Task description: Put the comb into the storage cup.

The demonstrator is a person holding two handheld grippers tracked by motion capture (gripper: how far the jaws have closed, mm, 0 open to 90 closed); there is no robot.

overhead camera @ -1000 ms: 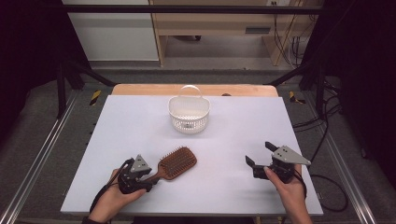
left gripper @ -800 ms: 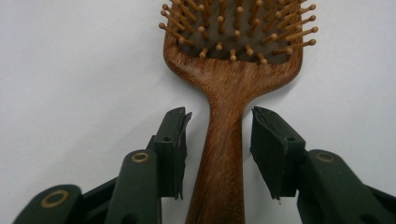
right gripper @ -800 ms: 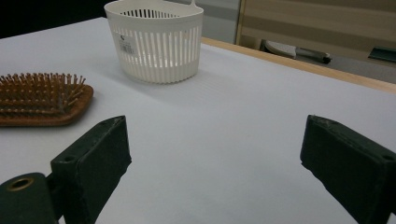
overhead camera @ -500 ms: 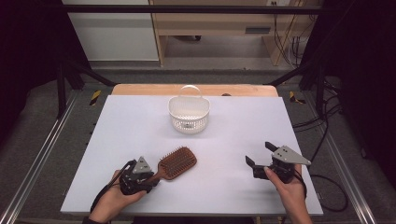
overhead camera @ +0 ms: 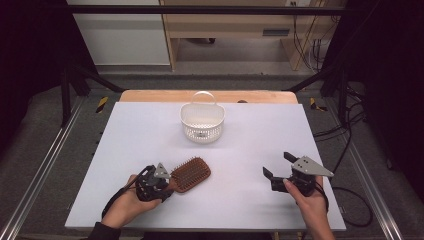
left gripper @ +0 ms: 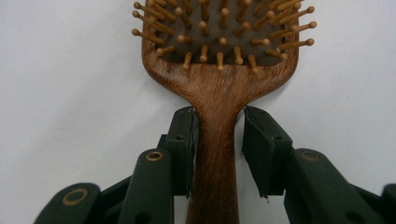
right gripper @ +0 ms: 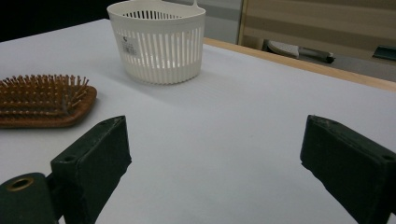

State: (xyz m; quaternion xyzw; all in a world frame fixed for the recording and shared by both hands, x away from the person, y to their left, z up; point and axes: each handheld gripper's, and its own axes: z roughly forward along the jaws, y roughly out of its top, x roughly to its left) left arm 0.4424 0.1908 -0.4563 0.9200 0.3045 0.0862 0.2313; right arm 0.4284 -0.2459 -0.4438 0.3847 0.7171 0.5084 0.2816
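Hairbrush (overhead camera: 190, 174) is lying bristles-up near the front-left part of the white table (overhead camera: 250, 140), handle pointing at the front-left corner. L gripper (left gripper: 219, 154) is set astride the handle just below the head; jaws have just been closing. L pad looks to be touching the wood, a thin gap is still seen at the R pad, so not counted as clamped yet. R gripper (overhead camera: 280, 167) is held near the front-right edge, jaws wide apart, nothing between them.

Step in hand, as judged: grab the handle, likely for the white basket (overhead camera: 202, 121) near the back edge, centre.
- Closing to be finished until both pads bear evenly.
- Grip to be kept at the neck, so the head doesn't swing on lift.
- Lift straight up, no dragging.

Handle end is cut off at the frame bottom in the left gripper view. Basket contents can't be made out.
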